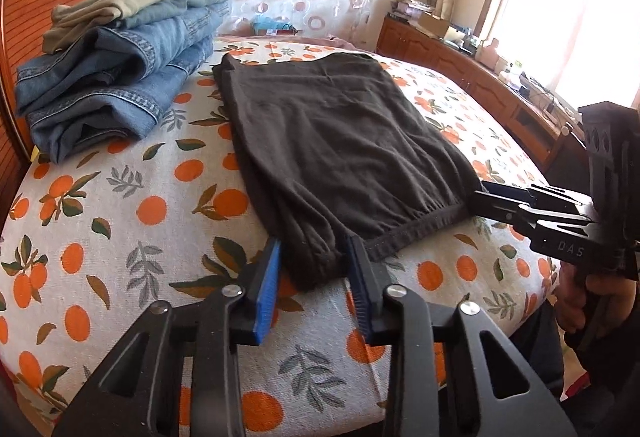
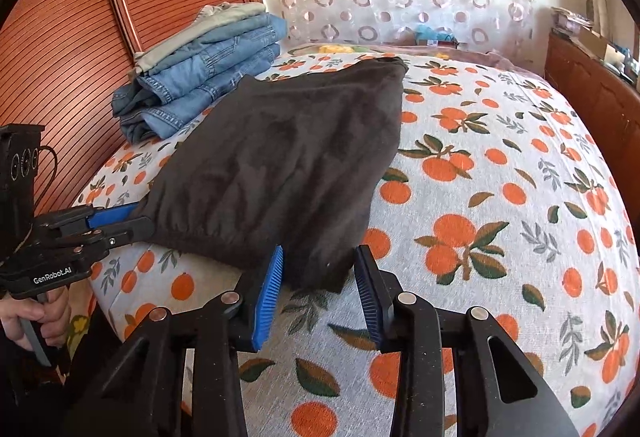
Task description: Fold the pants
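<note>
Dark brown pants (image 1: 332,141) lie folded flat on the bed, waistband toward me; they also show in the right wrist view (image 2: 288,165). My left gripper (image 1: 314,257) is open, its blue pads either side of the near left corner of the waistband, not closed on it. My right gripper (image 2: 318,265) is open around the near right corner of the pants. Each gripper shows in the other's view: the right gripper (image 1: 480,197) at the waistband's right end, the left gripper (image 2: 136,219) at its left end.
A stack of folded jeans and light trousers (image 1: 120,65) sits at the back left by the wooden headboard (image 2: 80,37). The bed sheet (image 2: 500,197) has an orange-fruit print. A wooden cabinet (image 1: 480,77) with clutter runs along the right wall under the window.
</note>
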`<state>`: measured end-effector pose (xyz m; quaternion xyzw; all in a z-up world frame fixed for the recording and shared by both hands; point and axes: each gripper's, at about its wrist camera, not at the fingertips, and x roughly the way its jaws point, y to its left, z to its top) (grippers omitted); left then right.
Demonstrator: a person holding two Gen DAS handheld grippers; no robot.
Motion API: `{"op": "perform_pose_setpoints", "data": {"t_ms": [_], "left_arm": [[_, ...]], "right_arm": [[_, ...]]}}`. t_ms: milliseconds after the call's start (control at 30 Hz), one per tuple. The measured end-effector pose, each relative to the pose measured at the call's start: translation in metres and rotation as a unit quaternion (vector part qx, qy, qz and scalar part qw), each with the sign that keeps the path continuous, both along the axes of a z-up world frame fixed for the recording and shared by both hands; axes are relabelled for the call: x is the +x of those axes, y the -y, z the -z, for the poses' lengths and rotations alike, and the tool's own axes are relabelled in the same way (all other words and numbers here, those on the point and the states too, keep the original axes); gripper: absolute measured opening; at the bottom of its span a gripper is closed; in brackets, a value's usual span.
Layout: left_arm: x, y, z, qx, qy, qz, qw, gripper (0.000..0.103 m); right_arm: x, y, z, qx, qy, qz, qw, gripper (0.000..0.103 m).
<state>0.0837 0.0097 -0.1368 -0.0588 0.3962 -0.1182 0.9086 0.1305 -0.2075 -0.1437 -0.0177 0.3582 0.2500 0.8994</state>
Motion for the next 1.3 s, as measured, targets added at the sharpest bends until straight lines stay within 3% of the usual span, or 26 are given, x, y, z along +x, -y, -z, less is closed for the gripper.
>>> {"op": "perform_pose_setpoints", "data": {"t_ms": [333, 400, 567, 967, 1300], "left_arm": [[-0.004, -0.002, 0.002, -0.009, 0.005, -0.004, 0.9999, 0.027], [-0.006, 0.001, 0.002, 0.0, 0.012, -0.004, 0.9999, 0.027], [-0.008, -0.006, 0.002, -0.035, 0.005, -0.006, 0.9994, 0.014], [-0.051, -0.002, -0.02, -0.032, -0.008, 0.037, 0.9988, 0.011], [0.009, -0.005, -0.049, -0.028, 0.032, 0.034, 0.9985, 0.01]], "right_arm": [[-0.005, 0.002, 0.003, 0.006, -0.004, 0.001, 1.0, 0.03], [-0.006, 0.001, 0.003, 0.004, -0.003, 0.001, 1.0, 0.022], [-0.013, 0.004, 0.0, 0.019, -0.005, -0.014, 1.0, 0.011], [-0.06, 0.017, -0.008, 0.03, -0.02, -0.037, 0.999, 0.01], [-0.019, 0.019, -0.051, 0.042, 0.032, -0.033, 0.998, 0.01]]}}
